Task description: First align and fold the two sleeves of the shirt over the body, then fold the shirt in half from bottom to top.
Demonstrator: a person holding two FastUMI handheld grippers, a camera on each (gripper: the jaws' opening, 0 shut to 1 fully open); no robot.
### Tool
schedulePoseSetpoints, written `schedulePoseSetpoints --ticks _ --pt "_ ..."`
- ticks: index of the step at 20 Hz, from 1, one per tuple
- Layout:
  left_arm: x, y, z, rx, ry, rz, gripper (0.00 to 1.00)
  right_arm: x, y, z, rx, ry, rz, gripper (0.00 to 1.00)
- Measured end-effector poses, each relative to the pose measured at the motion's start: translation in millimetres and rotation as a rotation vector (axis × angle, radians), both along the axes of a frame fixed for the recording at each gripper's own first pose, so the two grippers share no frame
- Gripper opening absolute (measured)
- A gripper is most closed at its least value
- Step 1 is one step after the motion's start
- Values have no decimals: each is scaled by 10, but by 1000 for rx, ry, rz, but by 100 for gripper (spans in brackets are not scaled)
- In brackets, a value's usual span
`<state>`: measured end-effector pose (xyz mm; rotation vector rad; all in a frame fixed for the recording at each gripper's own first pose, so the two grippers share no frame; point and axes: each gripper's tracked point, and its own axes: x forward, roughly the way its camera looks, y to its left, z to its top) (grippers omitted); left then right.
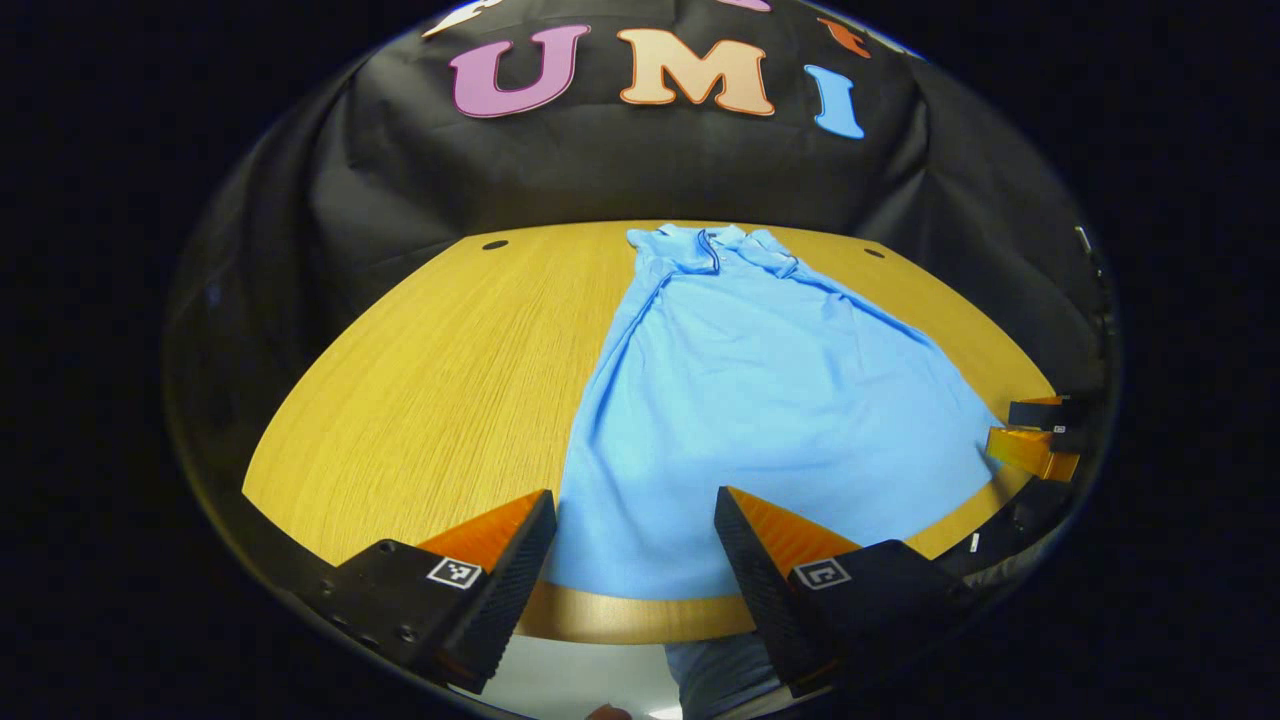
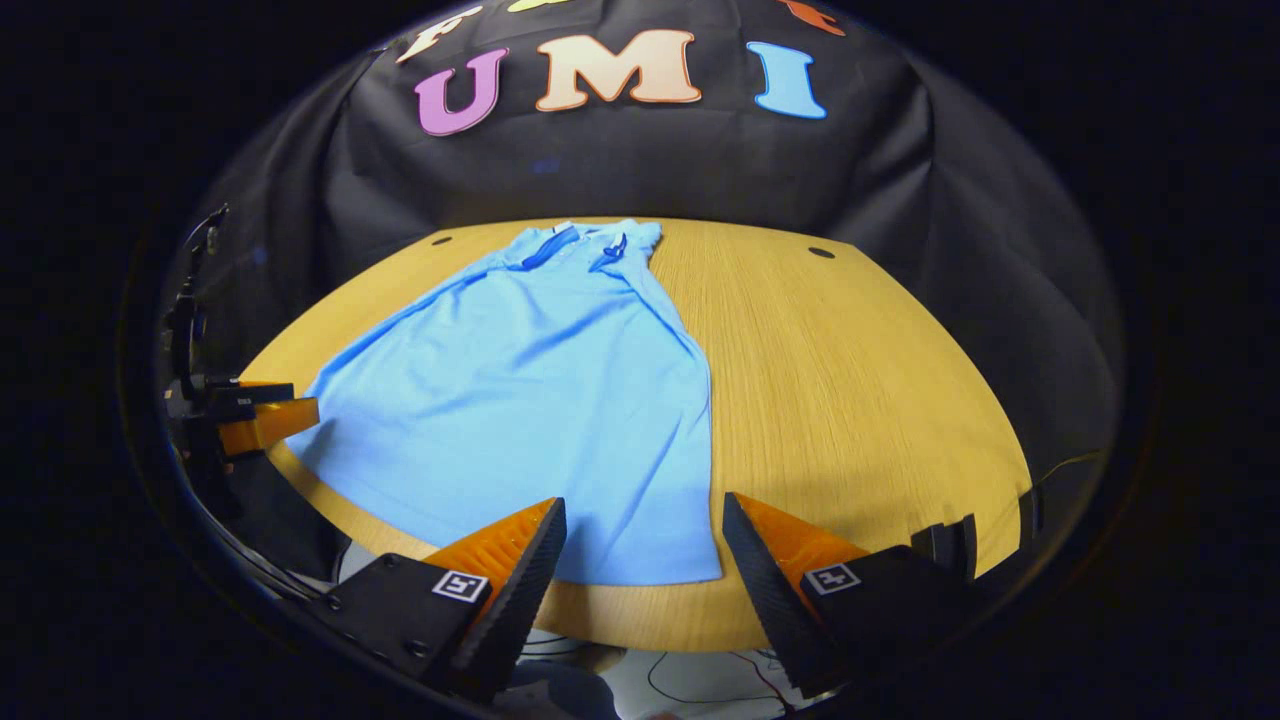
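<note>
Both sleeves look folded onto the shirt; my left gripper and right gripper gape empty near its hem; pinch 2 hem corners evenly, lift toward collar

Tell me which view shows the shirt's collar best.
The right gripper view: the collar lies open toward that camera, its darker placket and both flaps distinct. The left gripper view shows the collar too, equally far off, but more bunched and foreshortened.

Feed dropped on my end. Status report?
Left gripper open, right gripper open, both at near hem. Shirt flat on table, sleeves folded in. Nothing obstructing.
</note>
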<state>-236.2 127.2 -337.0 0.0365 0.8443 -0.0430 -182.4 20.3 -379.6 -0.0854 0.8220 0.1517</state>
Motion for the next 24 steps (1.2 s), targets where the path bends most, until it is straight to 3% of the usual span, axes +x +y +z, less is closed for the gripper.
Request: schedulePoseSetpoints --ticks 2,5,6,9,10,11,12,13,14,16,19,24 --pt "-20 11 11 3 -8 5 97 -23 4 -10 27 14 -27 99" --pt "-23 -22 -6 -9 -13 -4 98 -16 21 -40 20 33 -26 94" --pt "-37 -23 -31 -9 -10 -14 97 -18 27 -35 23 33 -29 99" --pt "-20 -87 -22 -28 -33 -29 92 -30 121 -42 42 39 4 87" --pt "-22 -139 -29 -40 -38 -31 77 -33 164 -42 52 43 13 72" --pt "-9 -185 -25 -55 -43 -34 70 -29 216 -58 68 49 23 56" --pt "18 -231 -48 -72 -46 -34 46 -28 255 -54 86 50 25 47" --pt "10 -262 -31 -95 -45 -33 37 -15 275 -57 94 52 22 22" --pt "22 -299 -37 -114 -44 -27 17 -12 296 -71 100 50 30 13" --pt "47 -292 -56 -141 -16 -5 0 -4 292 -57 106 61 22 5" --pt "114 -252 -43 -155 56 40 0 64 357 -7 136 71 19 3" --pt "447 -249 200 -185 34 40 0 472 458 289 235 34 -14 3"
